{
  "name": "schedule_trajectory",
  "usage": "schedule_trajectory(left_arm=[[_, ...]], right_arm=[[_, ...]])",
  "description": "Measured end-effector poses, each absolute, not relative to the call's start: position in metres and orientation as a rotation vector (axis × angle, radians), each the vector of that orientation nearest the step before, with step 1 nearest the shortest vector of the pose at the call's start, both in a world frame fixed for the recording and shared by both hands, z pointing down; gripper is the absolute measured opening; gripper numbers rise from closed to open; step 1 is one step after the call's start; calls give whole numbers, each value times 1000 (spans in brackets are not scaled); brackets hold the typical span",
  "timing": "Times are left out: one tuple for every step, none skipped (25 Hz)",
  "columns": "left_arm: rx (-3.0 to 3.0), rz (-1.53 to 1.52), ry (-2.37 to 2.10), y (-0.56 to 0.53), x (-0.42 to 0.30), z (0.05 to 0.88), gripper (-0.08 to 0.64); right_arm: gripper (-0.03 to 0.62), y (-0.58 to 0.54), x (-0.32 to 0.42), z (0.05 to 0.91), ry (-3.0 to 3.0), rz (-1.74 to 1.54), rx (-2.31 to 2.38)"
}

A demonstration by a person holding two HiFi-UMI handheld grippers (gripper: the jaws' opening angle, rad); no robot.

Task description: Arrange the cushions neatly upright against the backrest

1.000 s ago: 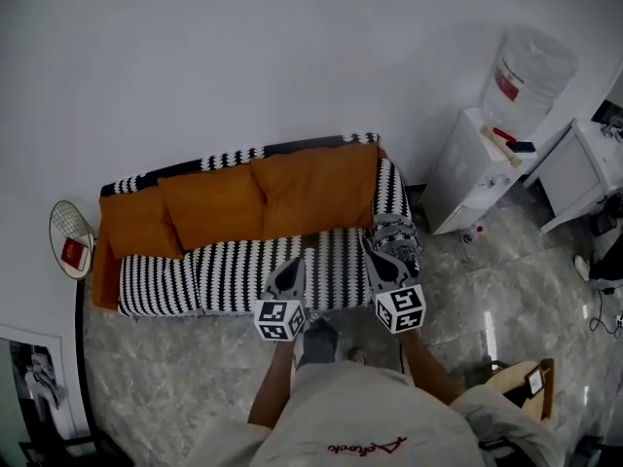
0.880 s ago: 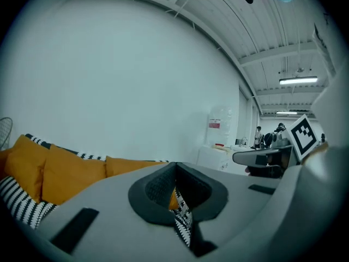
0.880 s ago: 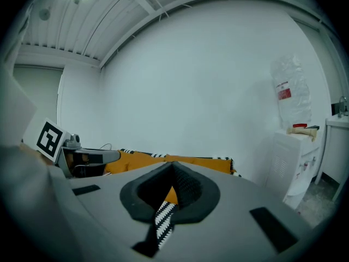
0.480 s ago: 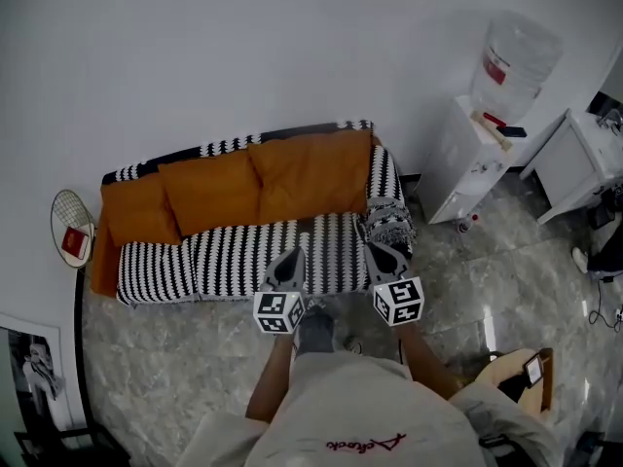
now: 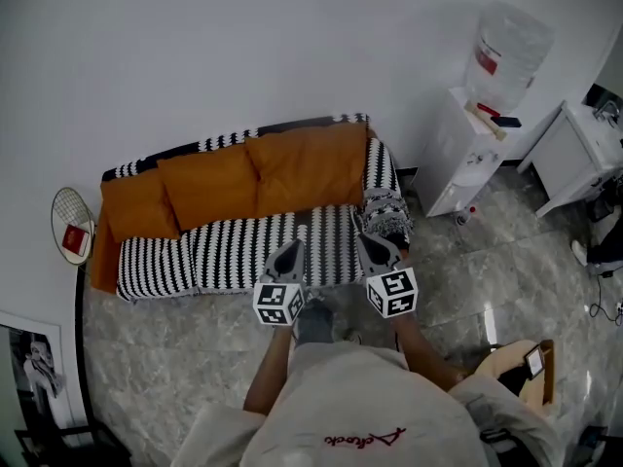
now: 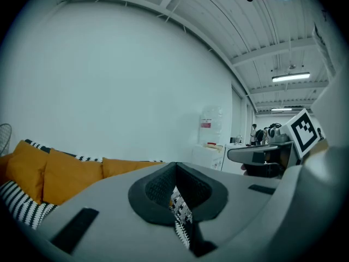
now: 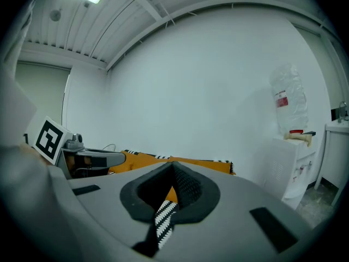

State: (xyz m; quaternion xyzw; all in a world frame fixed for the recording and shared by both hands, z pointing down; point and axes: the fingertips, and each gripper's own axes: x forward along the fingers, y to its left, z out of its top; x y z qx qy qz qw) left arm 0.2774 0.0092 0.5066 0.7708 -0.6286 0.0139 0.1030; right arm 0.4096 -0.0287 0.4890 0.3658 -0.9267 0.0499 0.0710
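Cushions (image 5: 209, 185), three of them in plain orange cloth, stand side by side along the backrest (image 5: 292, 123) of the sofa (image 5: 234, 256), at roughly eleven o'clock from where you stand. Each one leans upright with its bottom edge on the seat, and neighbours overlap slightly at the corners. Judged from that, the arranging looks as good as finished. They read as soft and plump, squarish with rounded corners, and the one toward nine o'clock looks the smallest.

The sofa wears a black-and-white zigzag-striped cover that looks like a knit or coarse weave. A darker patterned throw (image 5: 387, 214) drapes over the arm at one o'clock.

Your left gripper (image 5: 290, 249) and right gripper (image 5: 362, 241) hover side by side at twelve o'clock, over the front edge of the seat and pointing nearly level toward the backrest. Both have their jaws pressed together with nothing between them; only a sliver of striped seat shows through the slit between the dark, ribbed pads. Held clear of the cushions like this, they disturb nothing.

The floor (image 5: 175, 377) is glossy marbled tile. A white water dispenser (image 5: 477, 134) stands at two o'clock, well apart from the sofa.
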Motion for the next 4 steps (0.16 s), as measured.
schedule_trajectory(left_arm=[[2275, 44, -1855, 9, 278, 508, 29], [2276, 44, -1856, 10, 278, 508, 29], [2275, 44, -1858, 10, 278, 509, 29], [2275, 44, -1859, 10, 278, 509, 29]], right_arm=[[26, -29, 410, 489, -2788, 147, 1099], [26, -28, 409, 489, -2791, 145, 1099], [26, -28, 408, 489, -2795, 143, 1098], [26, -27, 407, 488, -2799, 141, 1098]])
